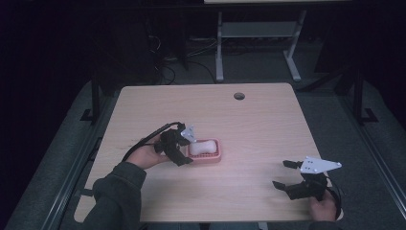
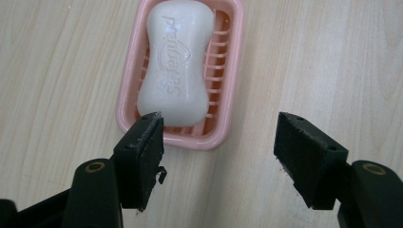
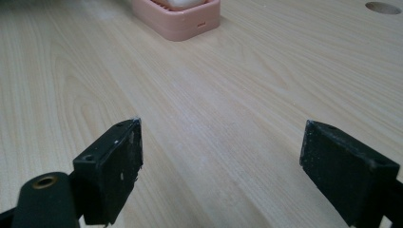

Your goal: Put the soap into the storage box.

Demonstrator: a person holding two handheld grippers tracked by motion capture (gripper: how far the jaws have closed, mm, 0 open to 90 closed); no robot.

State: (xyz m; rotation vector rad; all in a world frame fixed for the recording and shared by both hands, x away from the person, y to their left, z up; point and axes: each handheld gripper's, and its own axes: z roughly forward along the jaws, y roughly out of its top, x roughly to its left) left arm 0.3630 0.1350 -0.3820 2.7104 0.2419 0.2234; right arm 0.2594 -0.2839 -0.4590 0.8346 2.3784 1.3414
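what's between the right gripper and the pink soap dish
Nothing: in the right gripper view, bare wooden table runs from the right gripper to the soap dish. The high view agrees.

A light wooden table carries a pink soap dish.

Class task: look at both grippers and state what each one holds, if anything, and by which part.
Nothing is held. Left gripper stands open before the soap in its pink dish; right gripper is open.
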